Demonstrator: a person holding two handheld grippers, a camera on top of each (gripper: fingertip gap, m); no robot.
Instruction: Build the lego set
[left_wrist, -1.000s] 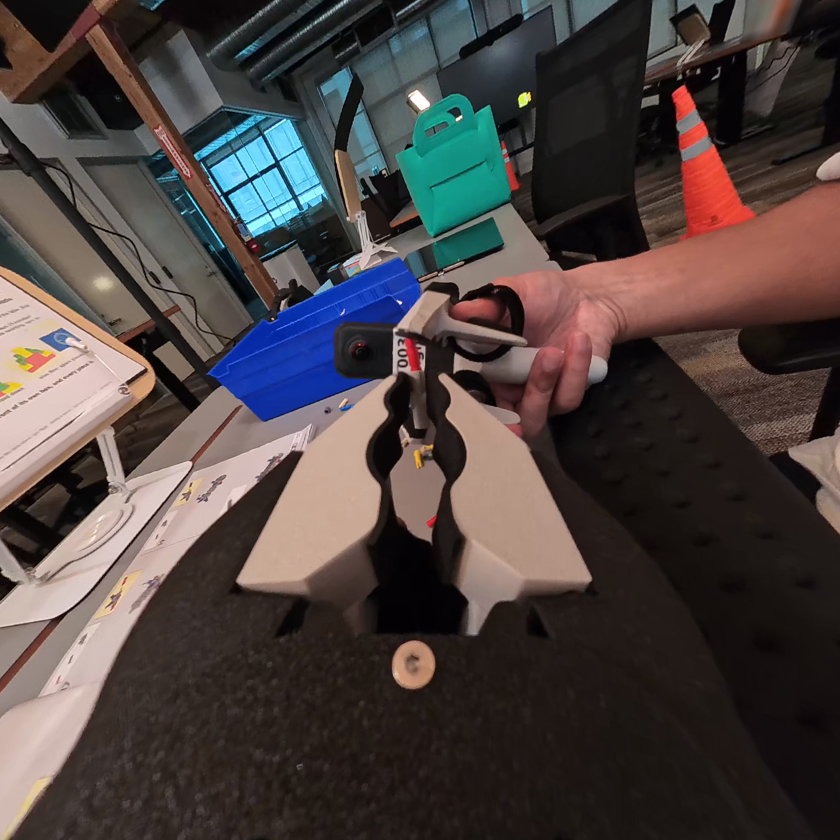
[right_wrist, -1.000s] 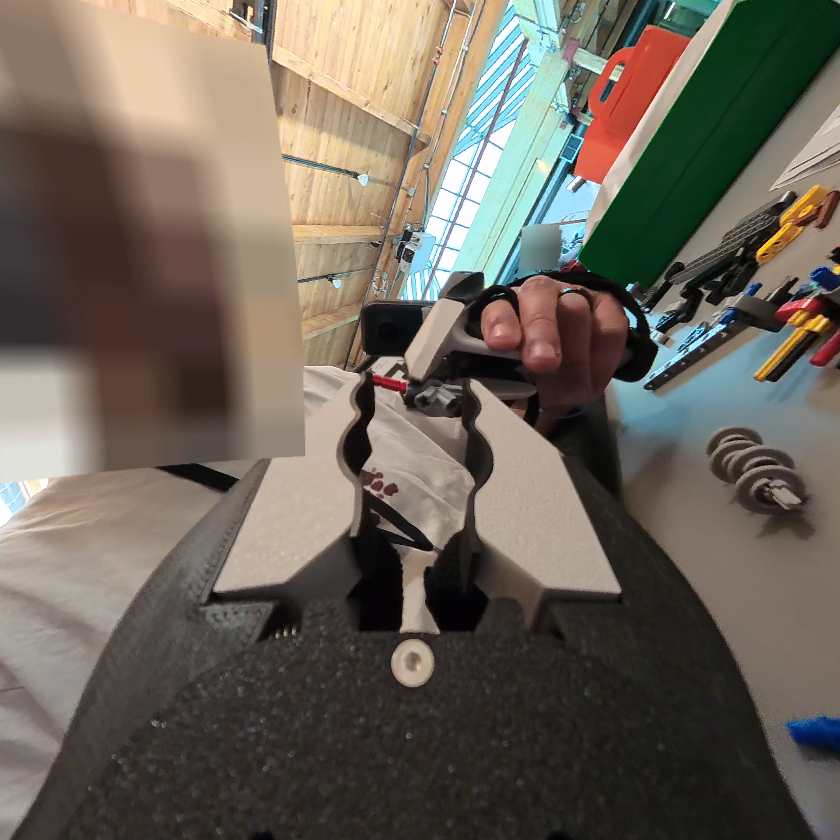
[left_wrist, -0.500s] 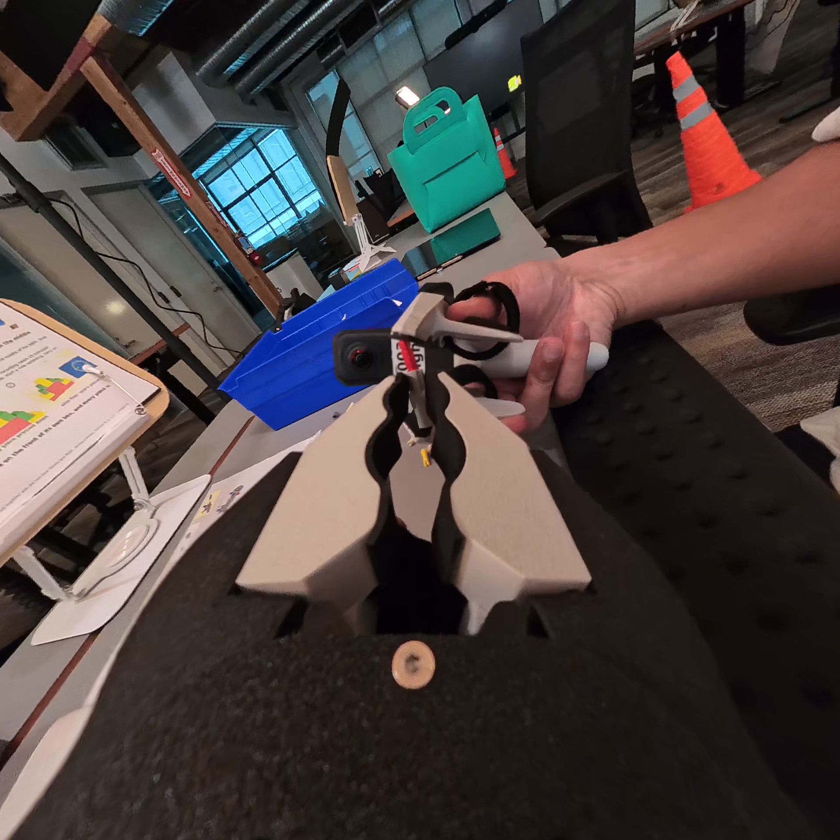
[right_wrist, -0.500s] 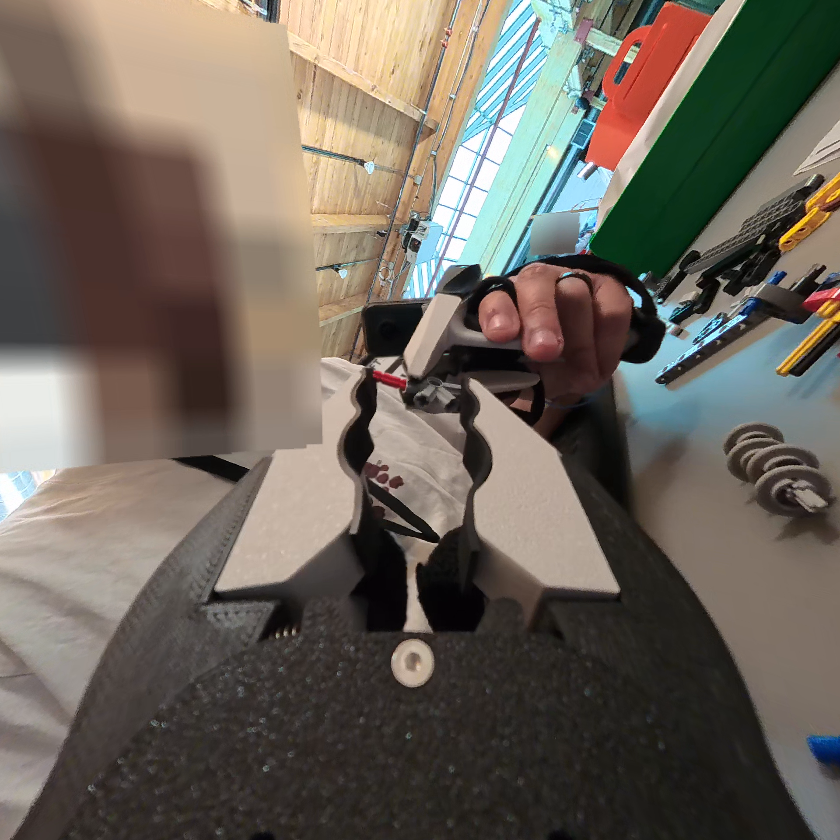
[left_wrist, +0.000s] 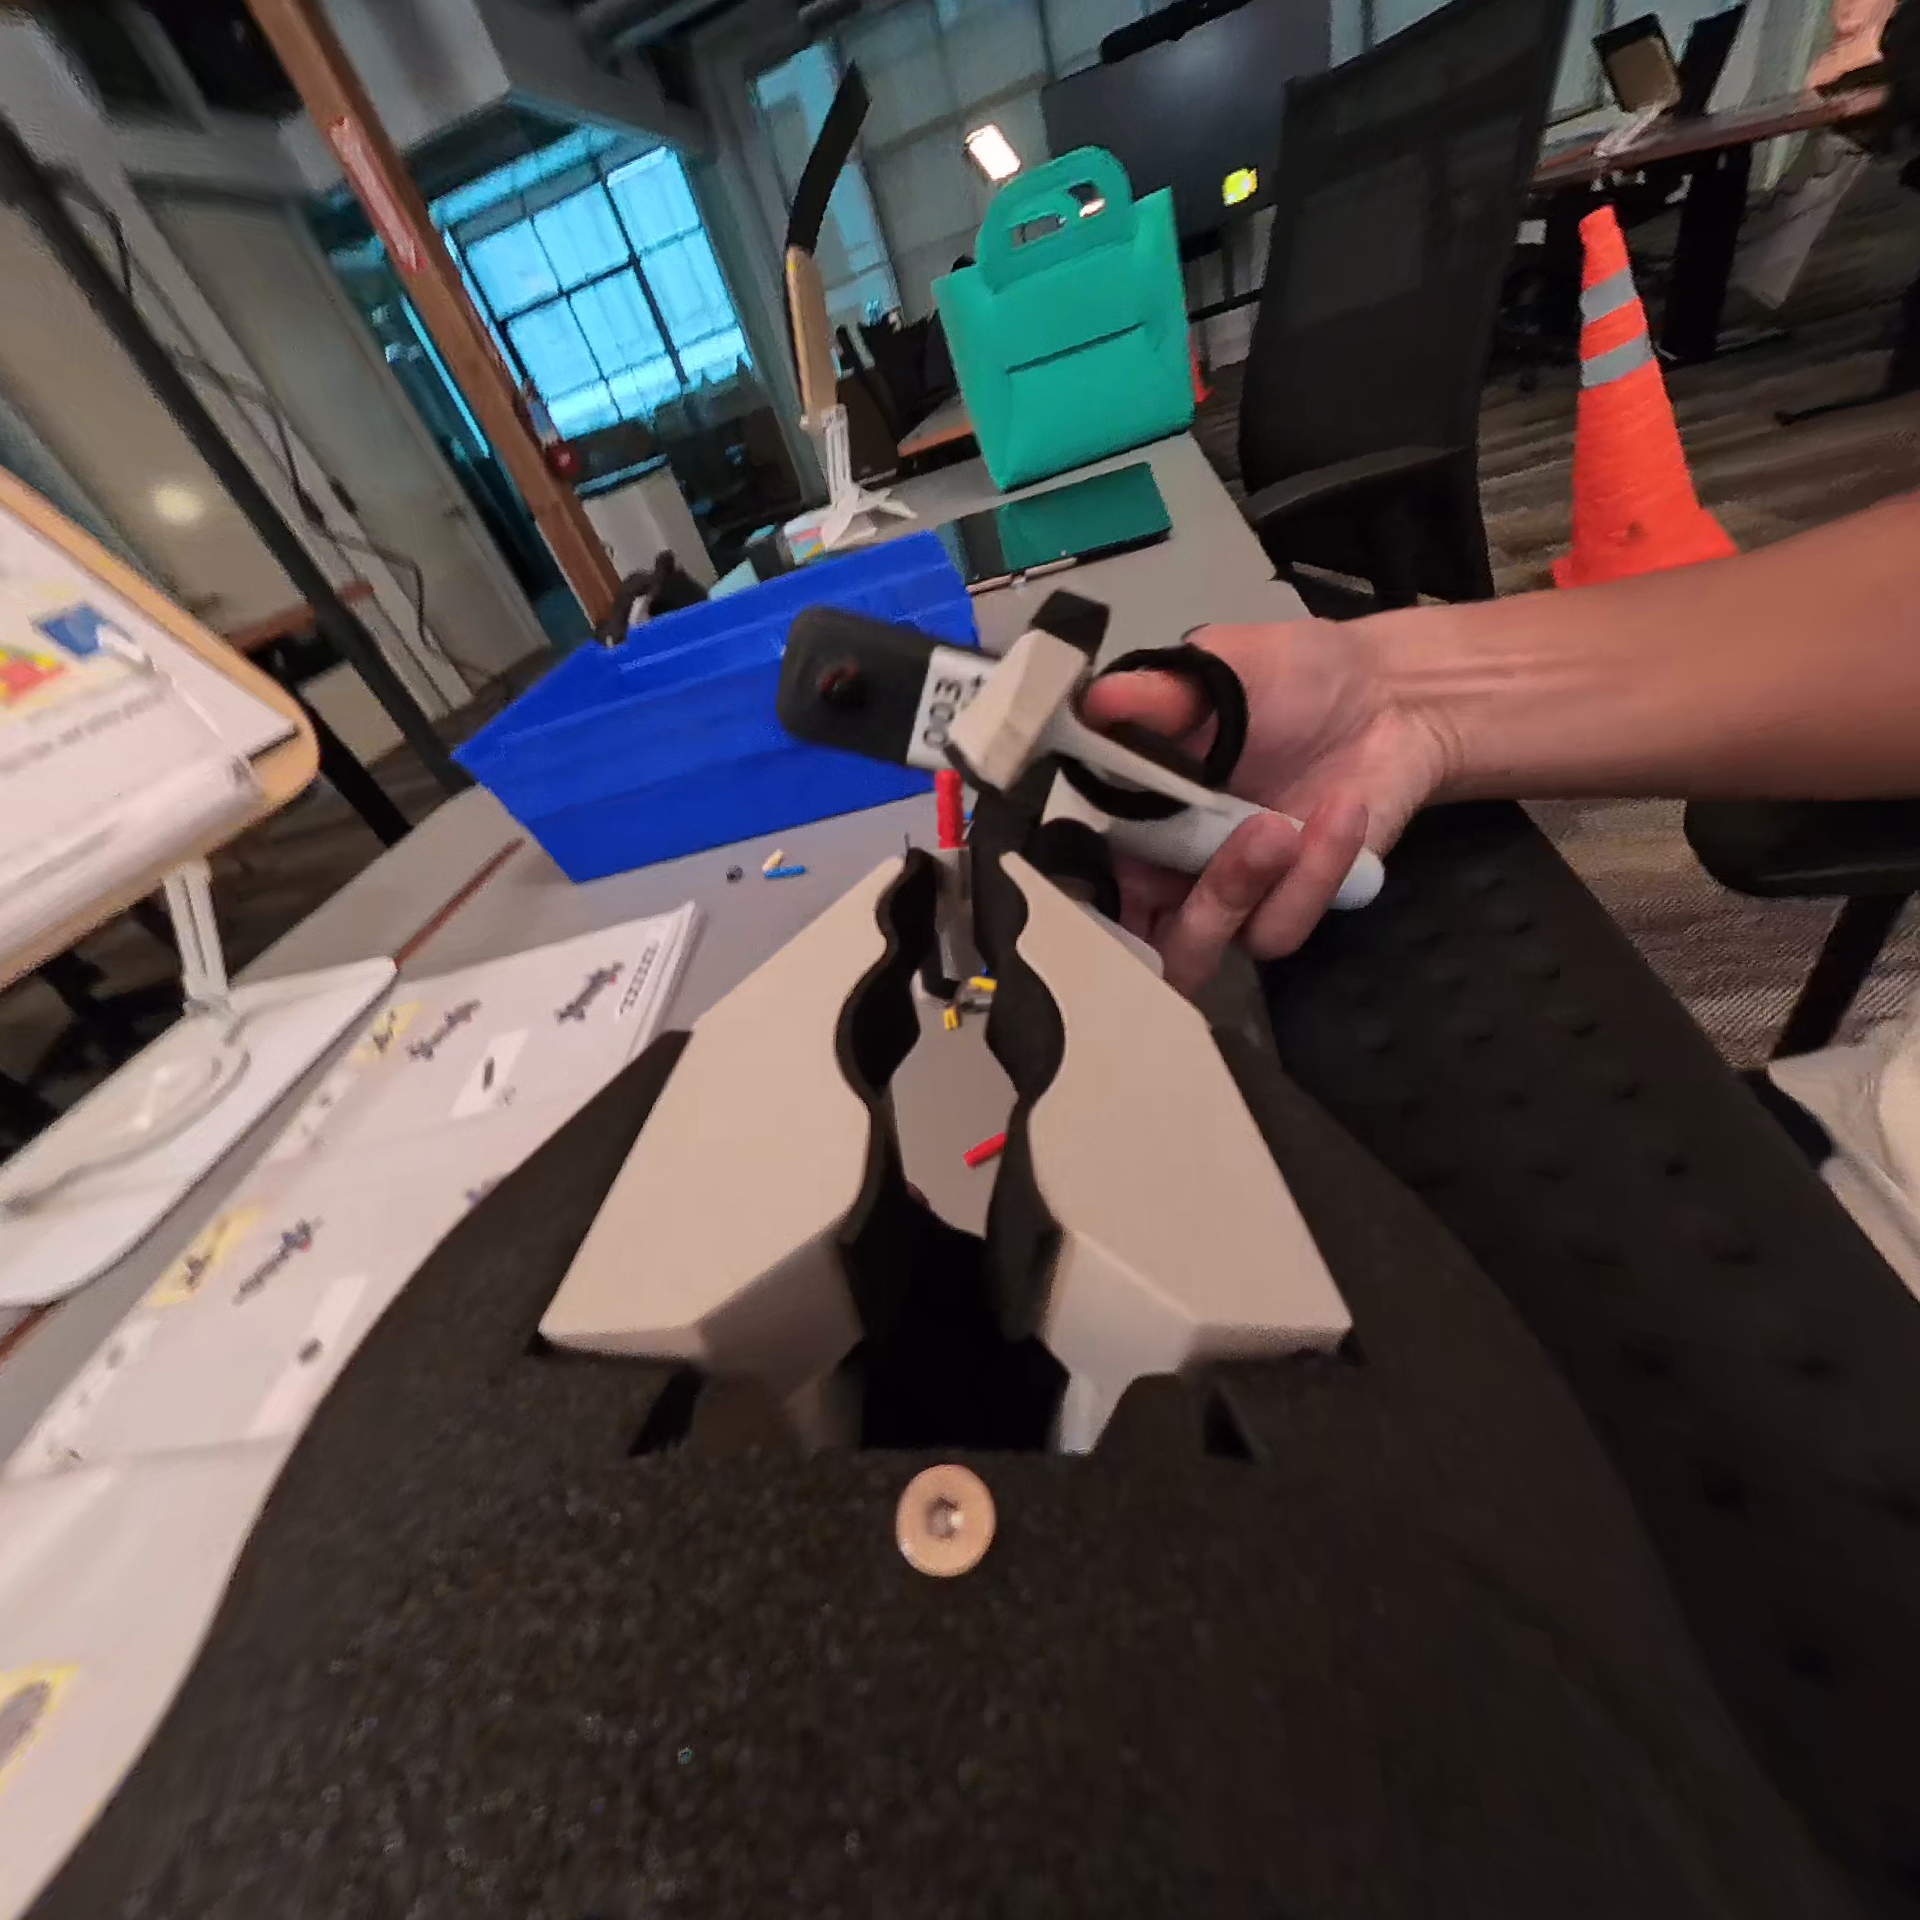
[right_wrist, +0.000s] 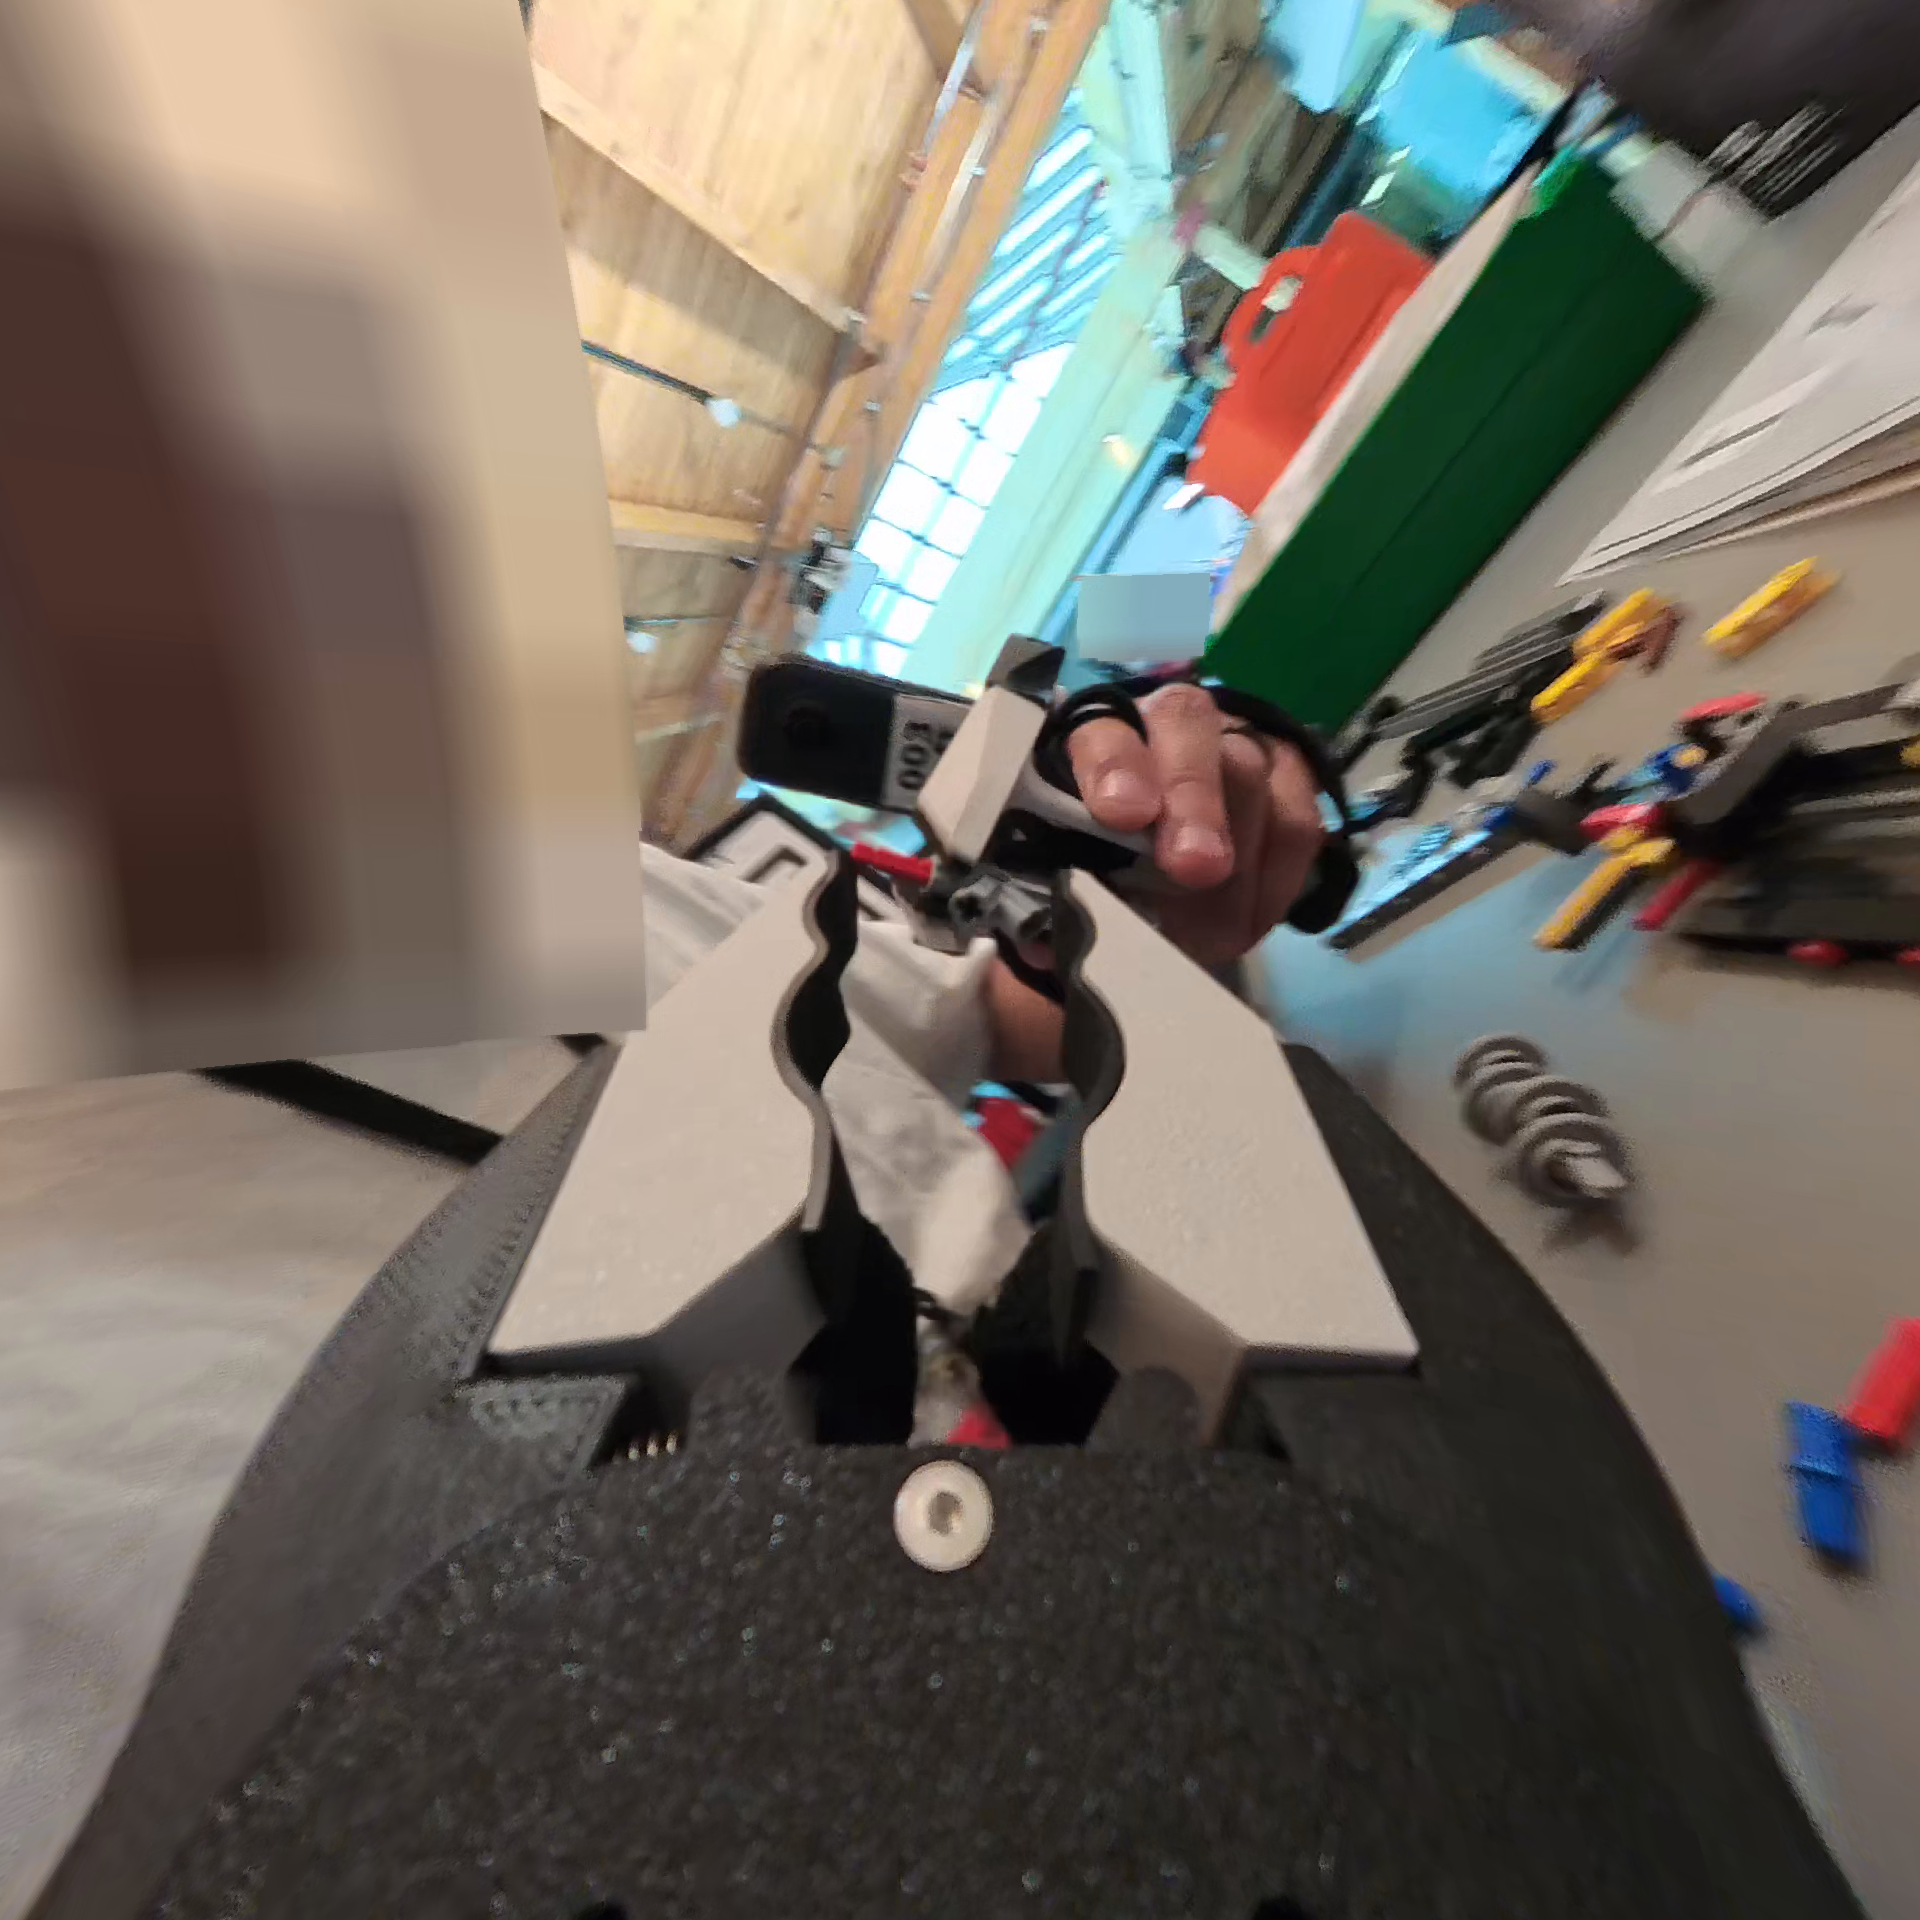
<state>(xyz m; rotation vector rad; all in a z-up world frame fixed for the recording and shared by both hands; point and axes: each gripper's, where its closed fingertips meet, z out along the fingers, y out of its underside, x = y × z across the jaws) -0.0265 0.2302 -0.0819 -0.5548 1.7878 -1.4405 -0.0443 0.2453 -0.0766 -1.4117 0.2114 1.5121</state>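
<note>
A small grey connector (right_wrist: 982, 906) with a red axle (right_wrist: 883, 857) is held in the air above the table, between both grippers. My left gripper (left_wrist: 951, 883) is nearly shut on the grey connector (left_wrist: 951, 920), and the red axle (left_wrist: 948, 821) sticks up past its tips. My right gripper (right_wrist: 945, 894) stands wider. The axle's end is at its left tip and the connector is at its right tip. The two grippers face each other, tip to tip. A hand (left_wrist: 1278, 769) holds the right one.
A blue bin (left_wrist: 717, 727), a booklet (left_wrist: 436, 1081), a sheet stand (left_wrist: 114, 727) and small loose pieces (left_wrist: 774, 864) lie on the grey table. In the right wrist view are several loose lego parts (right_wrist: 1621, 852), stacked grey wheels (right_wrist: 1538, 1127), a blue piece (right_wrist: 1823, 1481) and a green box (right_wrist: 1455, 447). The grippers are tip to tip, or close to it.
Both grippers have tilted and shifted together with the piece still between them. The left view now looks more down at the table, and the right view is blurred by motion.
</note>
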